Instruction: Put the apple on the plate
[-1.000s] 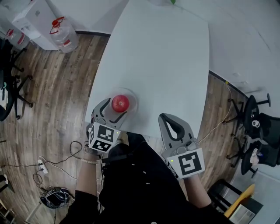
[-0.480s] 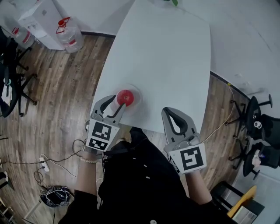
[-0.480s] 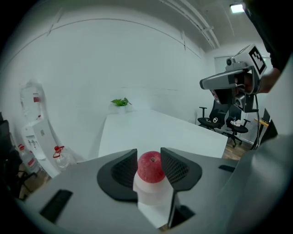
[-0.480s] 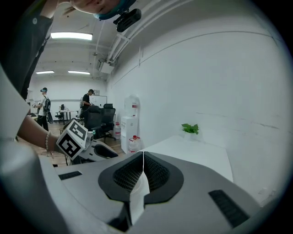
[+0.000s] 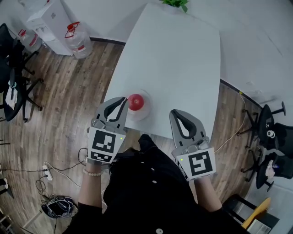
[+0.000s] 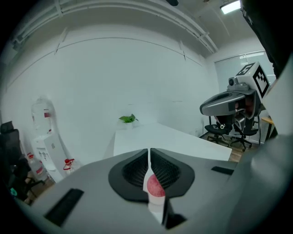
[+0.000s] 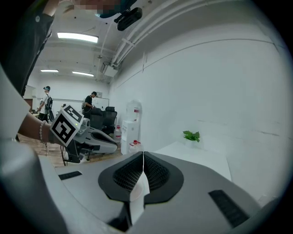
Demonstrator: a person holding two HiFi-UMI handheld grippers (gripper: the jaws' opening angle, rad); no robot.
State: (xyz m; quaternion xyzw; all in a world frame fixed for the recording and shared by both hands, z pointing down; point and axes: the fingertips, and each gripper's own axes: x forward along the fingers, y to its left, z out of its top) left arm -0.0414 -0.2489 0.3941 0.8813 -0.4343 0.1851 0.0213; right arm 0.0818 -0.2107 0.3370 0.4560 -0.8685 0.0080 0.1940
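Plainly, apple (image 5: 135,101) sits on plate (image 5: 147,109); plant (image 5: 174,3) well apart.

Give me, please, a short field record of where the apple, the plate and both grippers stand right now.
apple: red, resting on the plate
plate: clear, near the table's front edge
table: white
left gripper: jaws just closed, nothing between them, left of the apple in the head view
right gripper: jaws together, empty, apart from the plate

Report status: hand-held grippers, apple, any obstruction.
Left hand-held gripper shut, empty. Right hand-held gripper shut, empty. Round red apple sits on clear round plate near white table edge. Nothing in the way.
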